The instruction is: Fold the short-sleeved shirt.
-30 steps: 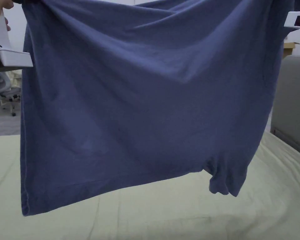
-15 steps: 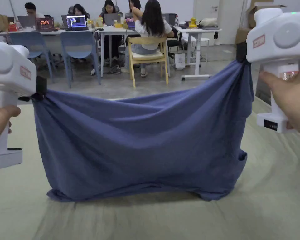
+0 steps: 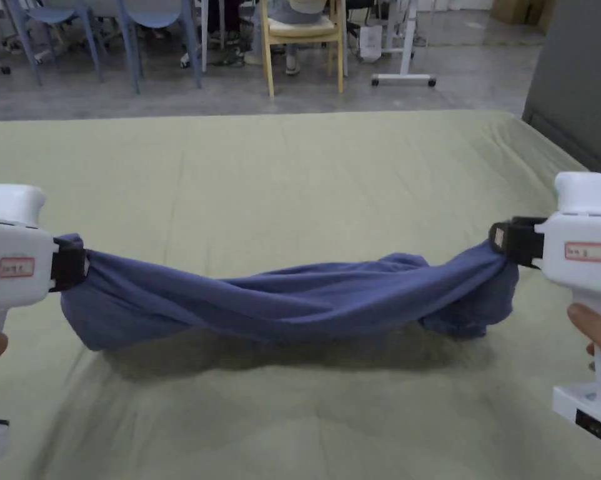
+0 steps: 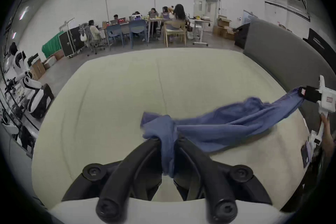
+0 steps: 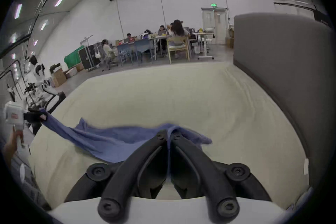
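While the blue short-sleeved shirt [image 3: 293, 300] hangs as a bunched rope between your two tools, its long axis runs straight across the middle of the head view, from the left edge to the right edge, just above the pale green bed sheet [image 3: 330, 175].

At the left of the frame, your left gripper [image 3: 74, 267] is clenched on one gathered end of the cloth. In the left gripper view the fabric is pinched between both black jaws, and a tail of it hangs down between them [image 4: 168, 148].

In the centre, the shirt sags lowest. Its underside looks to be at or just above the sheet, with a dark shadow beneath it; you cannot tell for certain whether it touches.

At the right of the frame, your right gripper [image 3: 502, 240] is likewise clamped on the other end. In the right gripper view the jaws meet tight on a thin fold [image 5: 169, 134], and a loose lump of cloth droops just below and left of that grip in the head view.

Both tools sit level with each other, so neither is nearer the cloth. Laying it flat will likely turn on keeping that left-to-right line taut as you lower.
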